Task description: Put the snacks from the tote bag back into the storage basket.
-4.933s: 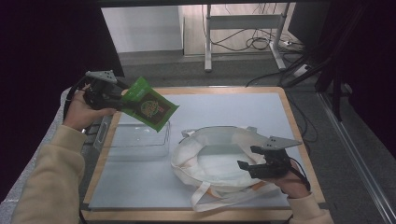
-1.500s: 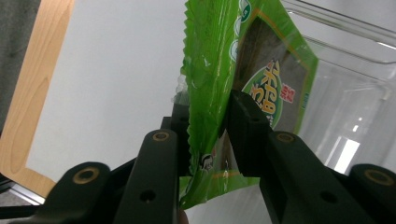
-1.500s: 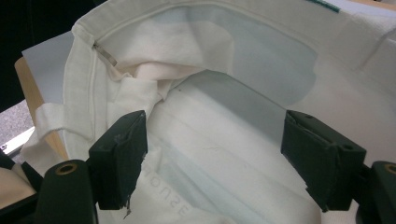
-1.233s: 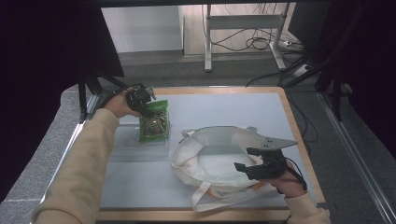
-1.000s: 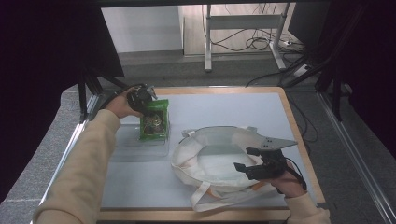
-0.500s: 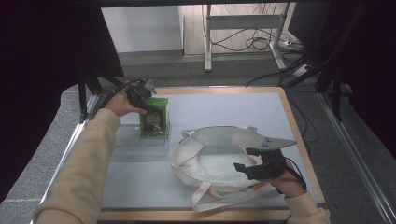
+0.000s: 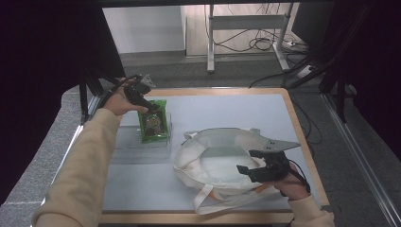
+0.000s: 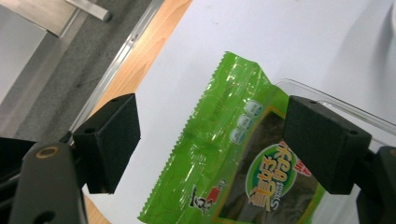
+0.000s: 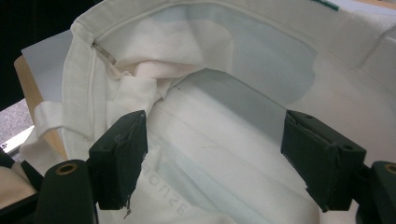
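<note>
Left gripper, upper left of frame: your jaws had just been opening, releasing the glossy green snack packet into the clear plastic tray; placement apparently done.

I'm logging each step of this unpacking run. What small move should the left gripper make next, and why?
Probably lift the left gripper clear and draw it away. Its jaws have just been opening and stand apart, their pads off the green snack packet, which leans on the clear tray. The right gripper hovers open over the white tote bag.
</note>
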A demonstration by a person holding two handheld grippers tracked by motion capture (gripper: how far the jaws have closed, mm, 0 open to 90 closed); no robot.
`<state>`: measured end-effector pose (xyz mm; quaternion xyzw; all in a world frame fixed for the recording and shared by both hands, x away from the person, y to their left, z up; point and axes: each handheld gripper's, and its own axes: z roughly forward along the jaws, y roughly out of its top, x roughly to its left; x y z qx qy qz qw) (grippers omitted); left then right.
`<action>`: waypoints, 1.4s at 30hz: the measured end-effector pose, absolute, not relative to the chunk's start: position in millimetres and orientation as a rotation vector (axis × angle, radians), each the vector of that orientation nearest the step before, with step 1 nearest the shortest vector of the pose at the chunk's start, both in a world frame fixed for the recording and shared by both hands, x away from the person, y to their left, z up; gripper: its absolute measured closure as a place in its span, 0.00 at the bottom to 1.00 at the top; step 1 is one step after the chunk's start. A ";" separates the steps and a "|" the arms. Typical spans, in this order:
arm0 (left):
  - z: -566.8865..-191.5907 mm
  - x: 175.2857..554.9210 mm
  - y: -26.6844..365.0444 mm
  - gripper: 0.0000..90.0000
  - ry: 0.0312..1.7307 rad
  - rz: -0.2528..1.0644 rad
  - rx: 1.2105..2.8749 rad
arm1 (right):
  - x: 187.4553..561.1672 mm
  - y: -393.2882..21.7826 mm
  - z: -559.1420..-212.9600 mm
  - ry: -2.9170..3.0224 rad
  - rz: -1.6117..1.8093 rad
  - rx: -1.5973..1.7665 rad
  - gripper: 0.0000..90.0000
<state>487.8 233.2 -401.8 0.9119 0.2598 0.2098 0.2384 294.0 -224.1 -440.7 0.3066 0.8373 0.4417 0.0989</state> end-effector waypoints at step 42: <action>-381.7 378.9 235.1 0.36 0.675 0.360 2.409 | 296.5 -218.0 -435.7 2.482 1.347 0.873 0.26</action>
